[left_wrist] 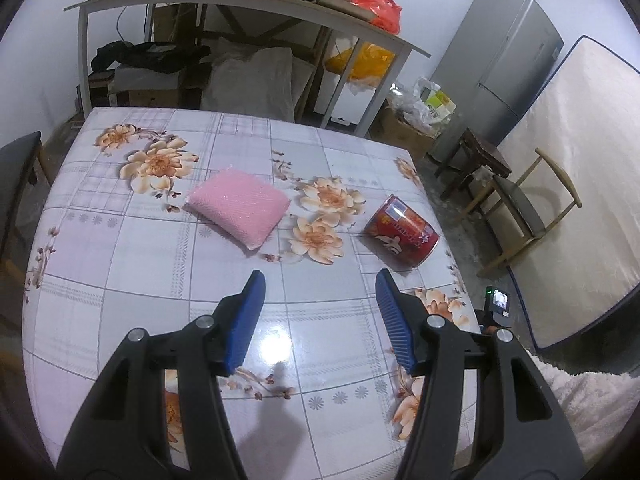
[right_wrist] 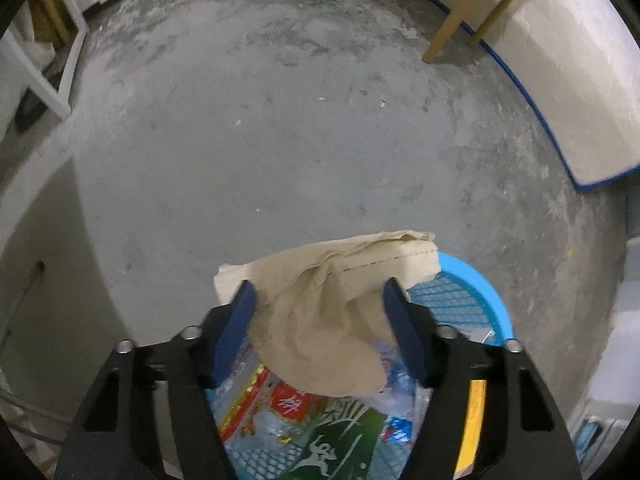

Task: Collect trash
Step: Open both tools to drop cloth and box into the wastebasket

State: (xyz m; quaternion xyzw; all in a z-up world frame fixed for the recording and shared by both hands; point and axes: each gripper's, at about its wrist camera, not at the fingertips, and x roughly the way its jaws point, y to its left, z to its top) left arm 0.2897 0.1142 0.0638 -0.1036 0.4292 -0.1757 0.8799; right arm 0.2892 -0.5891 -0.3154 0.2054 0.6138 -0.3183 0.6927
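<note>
In the right wrist view a crumpled beige paper napkin [right_wrist: 328,320] spans the gap between the blue pads of my right gripper [right_wrist: 320,284], touching both, so the gripper is shut on it. It hangs over a blue mesh basket [right_wrist: 480,284] that holds wrappers [right_wrist: 296,404] and clear plastic. In the left wrist view my left gripper [left_wrist: 321,276] is open above the flowered table [left_wrist: 120,280] with nothing between its pads. A red can [left_wrist: 402,232] lies on its side ahead and to the right. A pink sponge pad [left_wrist: 240,208] lies ahead and to the left.
Bare concrete floor [right_wrist: 280,140] surrounds the basket. A mattress [left_wrist: 580,200] leans on the right wall behind a wooden chair [left_wrist: 520,216]. Beyond the table stand a cluttered white shelf table [left_wrist: 240,0] and a grey fridge [left_wrist: 500,60]. A dark chair [left_wrist: 20,168] stands at the table's left.
</note>
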